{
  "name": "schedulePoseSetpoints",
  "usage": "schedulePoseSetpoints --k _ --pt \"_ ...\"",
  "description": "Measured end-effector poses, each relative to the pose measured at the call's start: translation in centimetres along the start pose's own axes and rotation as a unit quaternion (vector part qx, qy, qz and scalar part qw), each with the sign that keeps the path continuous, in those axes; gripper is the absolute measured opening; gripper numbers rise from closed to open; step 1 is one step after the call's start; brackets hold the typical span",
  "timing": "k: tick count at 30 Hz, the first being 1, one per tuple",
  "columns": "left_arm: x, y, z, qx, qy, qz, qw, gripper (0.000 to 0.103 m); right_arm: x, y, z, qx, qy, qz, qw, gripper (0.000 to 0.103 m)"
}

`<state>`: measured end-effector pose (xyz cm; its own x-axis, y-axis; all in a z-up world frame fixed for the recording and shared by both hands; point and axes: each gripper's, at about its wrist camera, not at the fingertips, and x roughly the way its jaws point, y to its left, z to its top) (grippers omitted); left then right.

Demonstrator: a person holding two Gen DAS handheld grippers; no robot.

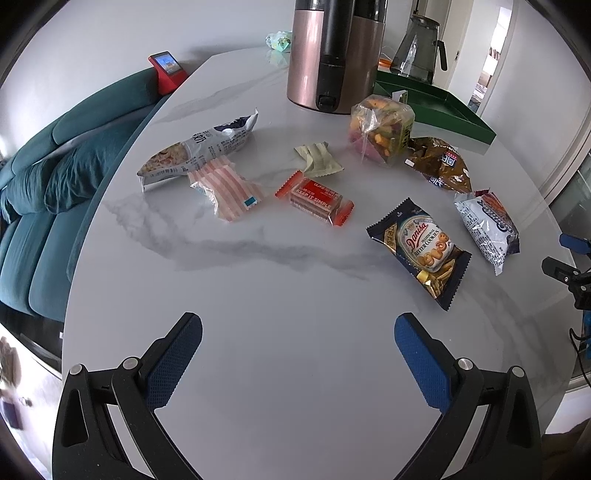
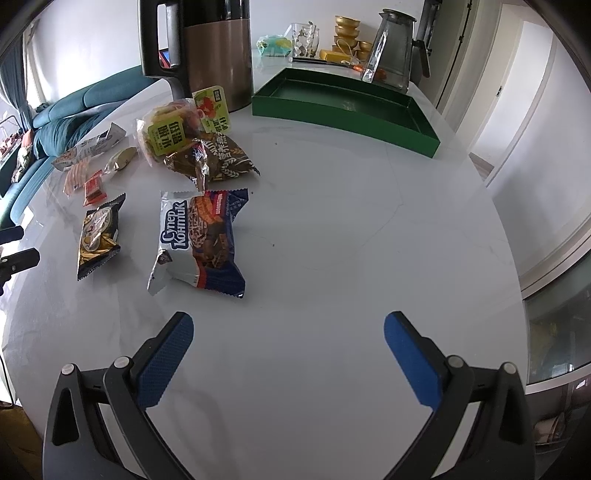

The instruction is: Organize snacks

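Observation:
Several snack packs lie on the white marble table (image 1: pixel 295 295). In the left wrist view: a Danisa cookie pack (image 1: pixel 424 251), a white-blue wafer pack (image 1: pixel 487 229), a red bar (image 1: pixel 317 199), a pink striped pack (image 1: pixel 229 188), a grey-white pack (image 1: pixel 199 151), a clear bag of colourful snacks (image 1: pixel 380 133) and a brown bag (image 1: pixel 439 162). My left gripper (image 1: pixel 297 350) is open and empty, short of them. My right gripper (image 2: pixel 288 350) is open and empty, just in front of the wafer pack (image 2: pixel 199 240). An empty green tray (image 2: pixel 424 129) stands at the back.
A copper-coloured kettle (image 1: pixel 332 51) stands behind the snacks, a glass pitcher (image 2: pixel 391 48) and gold bowls (image 2: pixel 347 33) behind the tray. A teal sofa (image 1: pixel 55 177) lies beyond the table's left edge. The right gripper's tip (image 1: pixel 565 273) shows at the left view's right edge.

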<state>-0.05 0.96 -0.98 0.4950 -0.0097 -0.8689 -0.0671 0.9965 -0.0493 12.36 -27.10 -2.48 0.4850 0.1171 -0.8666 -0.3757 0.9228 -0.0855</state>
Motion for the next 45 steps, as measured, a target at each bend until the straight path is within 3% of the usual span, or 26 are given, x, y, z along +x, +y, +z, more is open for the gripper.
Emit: schedulePoseSetpoints --k 32,45 --pt "-0.2 0.2 -0.5 -0.037 0.009 0.018 0.9991 0.102 0.1 0.1 0.8 -0.024 -0.01 0.022 0.999 0.103" --pt "0.1 -3.7 1.9 -0.043 0.007 -0.008 0.999 0.102 0.4 2.4 4.4 -0.06 -0.028 0.082 0.994 0.103"
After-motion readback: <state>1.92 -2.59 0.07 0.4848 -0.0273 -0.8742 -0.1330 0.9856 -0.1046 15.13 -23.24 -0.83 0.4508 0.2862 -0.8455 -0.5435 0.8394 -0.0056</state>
